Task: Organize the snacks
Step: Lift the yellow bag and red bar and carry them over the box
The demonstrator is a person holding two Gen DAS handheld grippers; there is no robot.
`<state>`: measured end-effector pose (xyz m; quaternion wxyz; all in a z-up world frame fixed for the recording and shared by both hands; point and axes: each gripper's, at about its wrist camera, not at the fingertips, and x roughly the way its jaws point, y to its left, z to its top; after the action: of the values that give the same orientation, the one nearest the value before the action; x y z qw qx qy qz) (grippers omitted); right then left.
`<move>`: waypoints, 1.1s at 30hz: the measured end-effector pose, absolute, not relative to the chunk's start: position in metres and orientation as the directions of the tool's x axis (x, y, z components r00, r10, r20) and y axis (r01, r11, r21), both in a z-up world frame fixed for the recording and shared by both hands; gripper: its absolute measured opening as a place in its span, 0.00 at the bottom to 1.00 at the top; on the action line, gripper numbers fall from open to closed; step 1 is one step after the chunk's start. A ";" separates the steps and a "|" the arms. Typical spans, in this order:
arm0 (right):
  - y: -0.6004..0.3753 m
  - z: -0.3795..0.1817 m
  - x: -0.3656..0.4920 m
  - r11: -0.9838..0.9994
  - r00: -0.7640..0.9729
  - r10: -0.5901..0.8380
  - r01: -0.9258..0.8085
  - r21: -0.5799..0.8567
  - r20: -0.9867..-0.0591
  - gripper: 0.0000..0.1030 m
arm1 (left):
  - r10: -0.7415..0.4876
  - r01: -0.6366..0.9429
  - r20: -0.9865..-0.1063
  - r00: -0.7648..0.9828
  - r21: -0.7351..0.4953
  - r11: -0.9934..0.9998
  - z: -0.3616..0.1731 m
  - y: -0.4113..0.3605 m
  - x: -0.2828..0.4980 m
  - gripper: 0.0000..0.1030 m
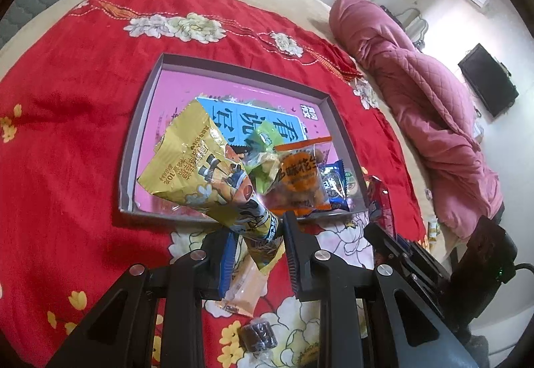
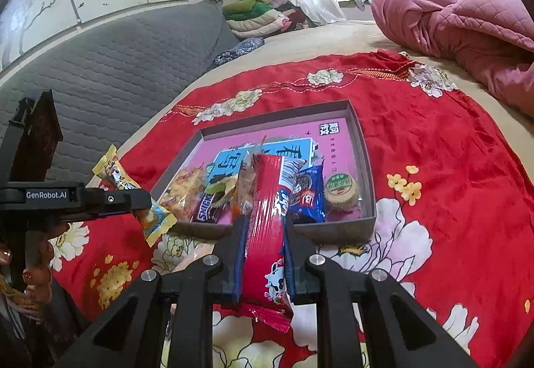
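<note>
- The left gripper (image 1: 257, 228) points steeply down over the near edge of the box, its jaws clenched on the lower end of a yellow snack bag (image 1: 200, 167); the bag slants up and away from the pads, hanging above the box's near left corner.
- Seen from the right wrist, the same left gripper (image 2: 142, 201) reaches in level from the left edge of the view, with the yellow snack bag (image 2: 133, 188) sticking out above and below its tip. A hand (image 2: 36, 268) wraps the handle below it.
- The right gripper (image 2: 263, 224) tilts down toward the box's near wall, jaws closed tight on a long red snack packet (image 2: 267, 228). The packet runs lengthwise between the fingers, its far end over the box and its near end trailing back under the gripper.
- Under the left gripper, on the red floral cloth (image 1: 66, 134), lie a pale orange wrapper (image 1: 240, 288) and, nearer still, a small brown wrapped sweet (image 1: 258, 336).
- The shallow grey box (image 2: 365, 167) with a pink printed floor sits on the cloth just beyond both grippers. Along its near side lie a dark chocolate bar (image 2: 207, 208), a clear bag of golden snacks (image 2: 182, 191), a blue biscuit pack (image 2: 307, 198) and a round green-lidded cup (image 2: 340, 193) in the near right corner.
- Beyond the cloth the bed (image 2: 333, 37) carries a bundled pink quilt (image 2: 467, 31) to the right, and a grey padded headboard (image 2: 116, 74) stands to the left.
</note>
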<state>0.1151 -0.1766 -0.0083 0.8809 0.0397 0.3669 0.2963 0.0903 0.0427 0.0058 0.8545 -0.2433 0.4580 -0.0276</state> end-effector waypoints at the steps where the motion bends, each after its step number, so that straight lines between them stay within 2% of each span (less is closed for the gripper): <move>1: -0.177 -0.008 0.116 0.823 0.559 0.549 -0.491 0.286 -0.621 0.19 | -0.269 -0.174 -0.771 0.578 -0.438 0.882 0.006 0.041 0.092 0.26; 33: -0.148 -0.018 0.172 0.838 0.593 0.531 -0.476 0.267 -0.605 0.19 | -0.220 -0.214 -0.804 0.552 -0.391 0.895 -0.013 0.048 0.148 0.26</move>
<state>0.1721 -0.1482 -0.0183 0.8917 0.0385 0.3517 0.2823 0.1481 0.0482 -0.0128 0.8507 -0.2290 0.4732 -0.0019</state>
